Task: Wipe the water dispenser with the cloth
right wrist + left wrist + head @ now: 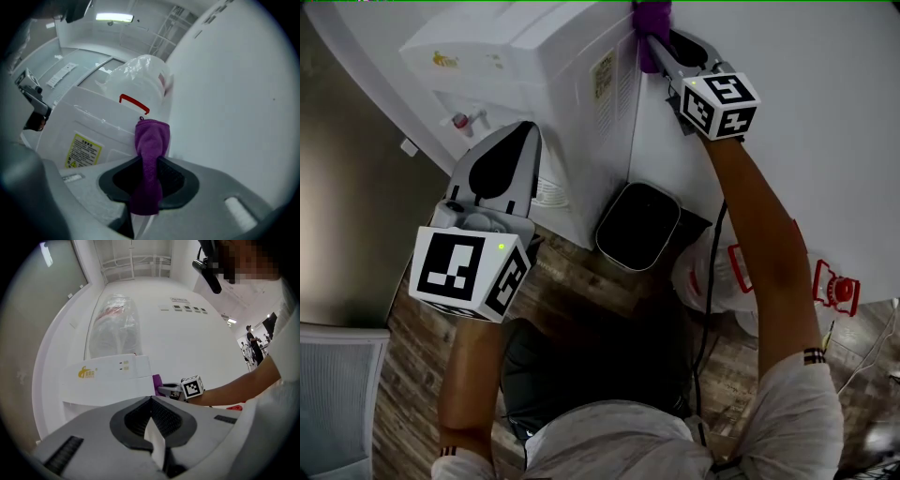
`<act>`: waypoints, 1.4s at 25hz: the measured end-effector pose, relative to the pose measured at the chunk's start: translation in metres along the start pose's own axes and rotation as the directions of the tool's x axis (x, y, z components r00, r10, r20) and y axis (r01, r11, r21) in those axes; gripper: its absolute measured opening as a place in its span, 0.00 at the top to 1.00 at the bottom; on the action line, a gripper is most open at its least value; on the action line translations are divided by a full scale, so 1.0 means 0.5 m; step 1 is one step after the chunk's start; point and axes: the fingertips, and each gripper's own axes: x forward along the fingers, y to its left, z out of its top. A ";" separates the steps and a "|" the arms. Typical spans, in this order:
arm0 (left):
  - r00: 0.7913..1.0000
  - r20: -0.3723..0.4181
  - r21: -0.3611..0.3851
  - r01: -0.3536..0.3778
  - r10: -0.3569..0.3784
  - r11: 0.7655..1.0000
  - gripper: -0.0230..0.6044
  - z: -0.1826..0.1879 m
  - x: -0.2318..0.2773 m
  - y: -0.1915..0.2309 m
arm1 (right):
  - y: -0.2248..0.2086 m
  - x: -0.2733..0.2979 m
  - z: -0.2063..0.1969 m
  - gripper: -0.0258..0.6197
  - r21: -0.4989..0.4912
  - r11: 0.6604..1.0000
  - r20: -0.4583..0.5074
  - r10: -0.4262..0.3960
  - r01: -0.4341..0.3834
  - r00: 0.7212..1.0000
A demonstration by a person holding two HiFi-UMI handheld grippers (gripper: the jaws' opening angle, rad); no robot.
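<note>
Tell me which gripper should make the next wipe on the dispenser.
Right. The right gripper is shut on the purple cloth, right at the water dispenser side panel by the wall. The left gripper is shut with no cloth, off at the dispenser's front.

Right gripper (149, 186) fingers (177, 180) clamped on purple cloth (151, 145). Cloth tip sits at water dispenser (101, 124) right edge, yellow label (83, 151) on dispenser panel left of it.

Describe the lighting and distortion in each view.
Head view: dim over the floor, the white water dispenser bright. Left gripper view: fisheye bending, dark corners, mosaic patch upper right. Right gripper view: same fisheye, ceiling lamp glare, cloth sharp.
</note>
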 end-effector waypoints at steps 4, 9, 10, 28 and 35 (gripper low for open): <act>1.000 0.009 0.011 -0.006 0.006 1.000 0.97 -0.016 0.000 0.002 | 0.059 -0.047 0.040 0.81 0.024 0.997 0.087 0.066 -0.068 0.994; 1.000 0.019 0.021 0.002 -0.002 1.000 0.97 -0.035 -0.006 0.000 | 0.205 -0.124 0.101 0.80 0.051 0.971 0.205 0.220 -0.235 0.954; 1.000 0.018 0.018 0.002 -0.002 1.000 0.97 -0.037 -0.008 0.000 | 0.232 -0.137 0.107 0.80 0.056 0.963 0.222 0.246 -0.264 0.944; 0.999 0.035 0.028 0.004 -0.005 1.000 0.97 -0.089 -0.017 -0.006 | 0.421 -0.174 0.045 0.80 -0.025 0.919 0.214 0.388 -0.392 0.896; 1.000 0.019 0.025 0.002 -0.003 1.000 0.97 -0.110 -0.018 -0.002 | 0.336 -0.139 -0.022 0.80 0.032 0.955 0.187 0.284 -0.295 0.940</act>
